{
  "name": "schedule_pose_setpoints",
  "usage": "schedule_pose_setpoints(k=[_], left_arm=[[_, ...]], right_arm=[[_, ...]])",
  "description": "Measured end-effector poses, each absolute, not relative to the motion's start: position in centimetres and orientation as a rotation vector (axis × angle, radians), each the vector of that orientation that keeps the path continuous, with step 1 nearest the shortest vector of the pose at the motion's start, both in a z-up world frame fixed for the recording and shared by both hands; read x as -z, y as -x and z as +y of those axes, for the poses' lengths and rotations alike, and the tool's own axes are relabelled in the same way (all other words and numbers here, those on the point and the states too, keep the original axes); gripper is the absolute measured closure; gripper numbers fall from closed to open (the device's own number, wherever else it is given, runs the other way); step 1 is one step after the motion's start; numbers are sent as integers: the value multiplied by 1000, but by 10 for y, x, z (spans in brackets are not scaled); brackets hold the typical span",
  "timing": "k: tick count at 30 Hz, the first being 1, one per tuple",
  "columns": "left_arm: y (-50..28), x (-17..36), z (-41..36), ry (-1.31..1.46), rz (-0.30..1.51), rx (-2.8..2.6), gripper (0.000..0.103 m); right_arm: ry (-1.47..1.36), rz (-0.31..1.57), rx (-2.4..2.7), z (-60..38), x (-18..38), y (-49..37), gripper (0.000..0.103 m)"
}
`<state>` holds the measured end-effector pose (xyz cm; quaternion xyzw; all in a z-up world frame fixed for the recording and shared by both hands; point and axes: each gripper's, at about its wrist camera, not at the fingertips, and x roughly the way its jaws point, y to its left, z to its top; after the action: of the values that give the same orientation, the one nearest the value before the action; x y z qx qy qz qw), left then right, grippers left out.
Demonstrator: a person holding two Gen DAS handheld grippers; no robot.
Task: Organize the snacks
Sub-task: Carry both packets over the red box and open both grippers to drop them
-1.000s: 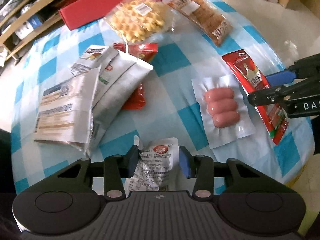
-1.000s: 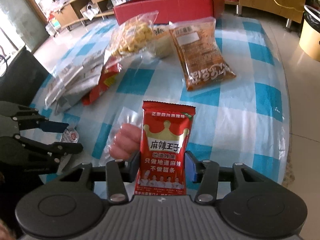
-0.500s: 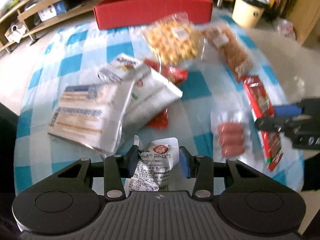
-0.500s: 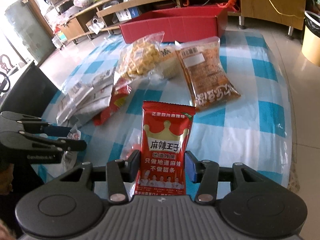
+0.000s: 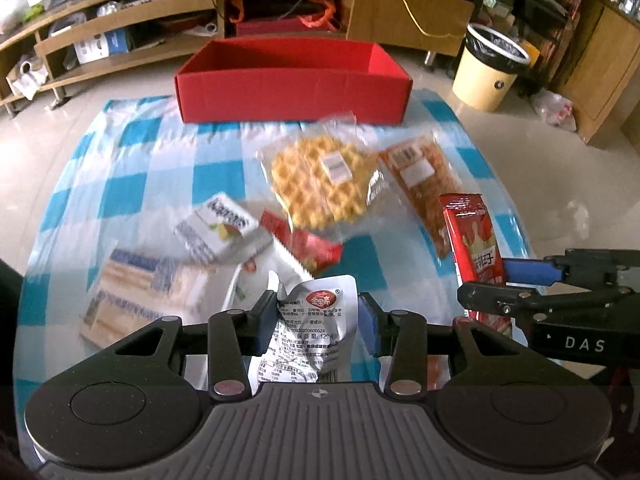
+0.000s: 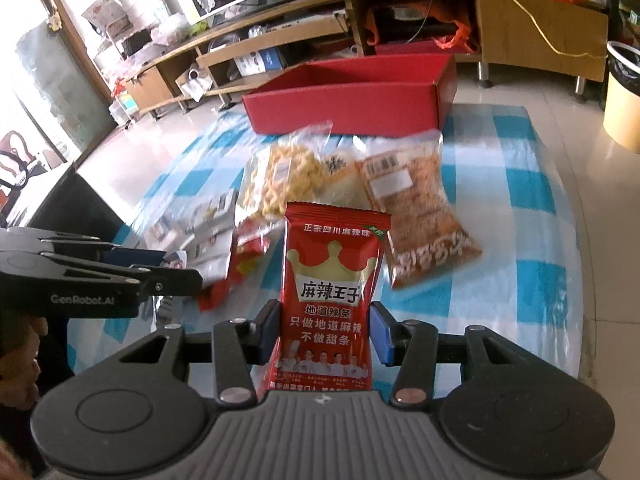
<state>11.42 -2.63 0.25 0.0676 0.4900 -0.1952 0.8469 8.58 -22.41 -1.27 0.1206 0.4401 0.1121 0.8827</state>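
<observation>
Carry step: the left gripper [image 5: 316, 322] is clenched on a crumpled silver snack pouch [image 5: 310, 332], and the right gripper [image 6: 326, 330] grasps an upright red spicy-strip packet [image 6: 330, 300], both raised above the blue-checked tablecloth [image 5: 120, 196]. The open red cardboard box [image 5: 294, 92] sits at 12 o'clock, beyond the waffle bag [image 5: 324, 184]. Next, judging by the layout, each packet must travel over the near wall before release

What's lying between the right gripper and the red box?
In the right wrist view, the waffle bag and orange snack bag lie on the checked cloth before the red box.
</observation>
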Motion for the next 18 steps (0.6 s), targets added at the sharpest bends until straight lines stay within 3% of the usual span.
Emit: schedule_pose_setpoints(k=[18], left_arm=[[-204,-34,-43,-77,930,356,52]], right_arm=[[-282,798,-221,-237,-25,-169,59]])
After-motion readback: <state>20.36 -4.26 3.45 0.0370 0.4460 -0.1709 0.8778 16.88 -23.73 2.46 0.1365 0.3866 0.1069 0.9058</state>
